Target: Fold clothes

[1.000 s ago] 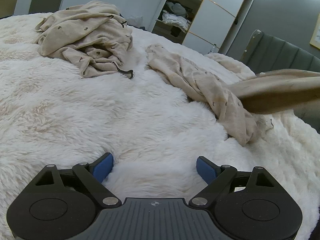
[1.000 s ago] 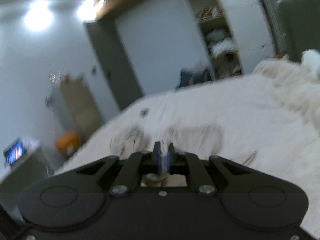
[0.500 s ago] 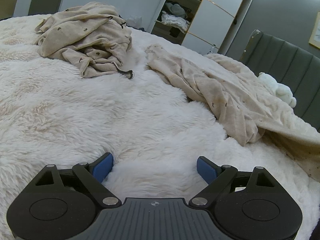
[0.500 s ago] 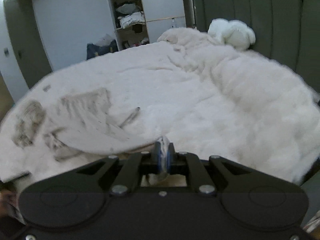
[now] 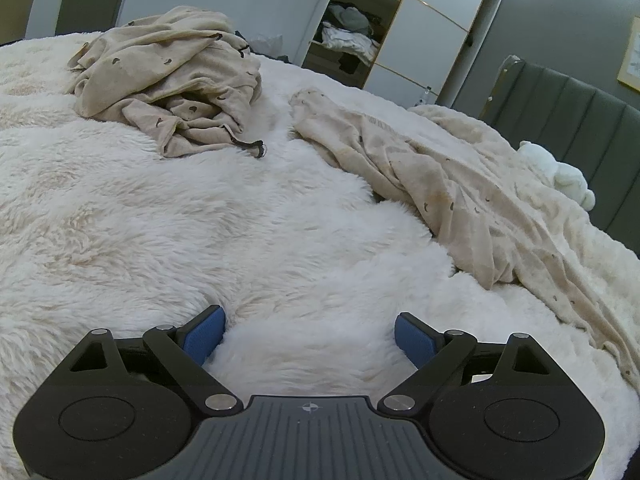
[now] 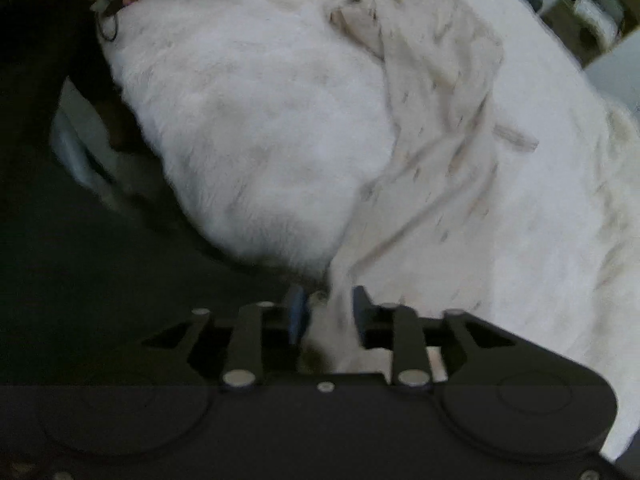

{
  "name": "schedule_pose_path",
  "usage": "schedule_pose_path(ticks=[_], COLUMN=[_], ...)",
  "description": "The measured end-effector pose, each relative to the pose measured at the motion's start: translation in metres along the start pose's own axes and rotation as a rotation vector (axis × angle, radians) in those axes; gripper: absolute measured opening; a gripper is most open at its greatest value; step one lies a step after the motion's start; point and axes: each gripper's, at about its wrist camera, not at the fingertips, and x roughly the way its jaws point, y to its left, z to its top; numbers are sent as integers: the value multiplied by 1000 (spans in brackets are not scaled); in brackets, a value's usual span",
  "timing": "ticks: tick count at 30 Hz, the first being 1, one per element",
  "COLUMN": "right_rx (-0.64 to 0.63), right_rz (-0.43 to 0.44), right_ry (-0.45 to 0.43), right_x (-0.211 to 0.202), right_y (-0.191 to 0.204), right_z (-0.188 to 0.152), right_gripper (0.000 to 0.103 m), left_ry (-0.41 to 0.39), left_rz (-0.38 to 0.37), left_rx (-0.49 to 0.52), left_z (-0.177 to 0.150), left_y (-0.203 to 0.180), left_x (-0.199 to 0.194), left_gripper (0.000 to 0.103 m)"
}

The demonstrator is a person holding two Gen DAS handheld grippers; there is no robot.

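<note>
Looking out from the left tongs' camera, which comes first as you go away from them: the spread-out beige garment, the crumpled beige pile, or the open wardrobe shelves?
From the left tongs:
1. Spread-out beige garment, to the right on the furry blanket.
2. Crumpled beige pile, far left on the blanket.
3. Open wardrobe shelves, beyond the bed against the back wall.

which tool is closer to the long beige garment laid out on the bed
Right. The right tool is opening with an end of the long beige garment between its fingers; the left tool hovers open over bare fluffy blanket, apart from it.
</note>
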Motion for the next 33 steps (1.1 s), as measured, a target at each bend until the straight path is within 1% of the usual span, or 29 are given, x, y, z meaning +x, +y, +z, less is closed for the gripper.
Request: schedule_pose_path(ticks=[1,3,6,7,10,13,15,17,18,19,20,21,22,24,27,28,29,30,32,33], right_rx=[61,148,145,116,-15,-32,-56,-84,-93,-96,-99,-102,-109,-57,163,318,447,513,724,817], right_rz=[-13,8,24,1,-167,-184,-224,-266,-281,-279,-257,-233,-189,-104,115,274,404,479,720,821], right_ry=[-103,-225,-325,-332,-313,-317,-311,-288,-274,-250,-226,-203,-169,-181,-170,-170,-194,-219,-391,-487], right_x=[-3,5,46,59,122,165,191,212,218,228,230,230,226,204,167,147,132,122,86,75], right_y=[-1,0,19,27,50,51,51,52,53,50,49,47,42,24,-30,-66,-96,-113,-172,-195], right_z=[19,44,92,104,152,177,190,201,207,213,218,222,232,248,273,283,287,289,288,284], right_gripper=[52,53,52,51,50,51,53,53,50,44,15,7,7,7,7,7,7,7,7,7], left_ry=[2,6,8,4,-8,-28,-53,-80,-89,-94,-99,-105,-113,-129,-151,-157,-161,-166,-171,-172], left_rz=[1,1,4,-2,-29,-73,-99,-125,-132,-135,-136,-138,-140,-145,-153,-157,-159,-160,-161,-161], left_rx=[-1,0,4,-1,-30,-79,-104,-127,-130,-129,-124,-120,-119,-117,-119,-132,-141,-149,-158,-161], left_z=[1,3,4,5,8,16,24,32,35,37,40,42,44,48,54,56,57,58,60,60], left_y=[-1,-3,-6,-5,-2,2,4,6,6,6,6,6,7,9,11,13,15,17,19,20], left_x=[1,3,3,0,-8,-18,-22,-26,-28,-29,-31,-32,-34,-38,-43,-44,-45,-46,-48,-48], left_gripper=[92,94,94,94,94,94,94,94,94,94,94,94,94,94,94,94,94,94,94,94])
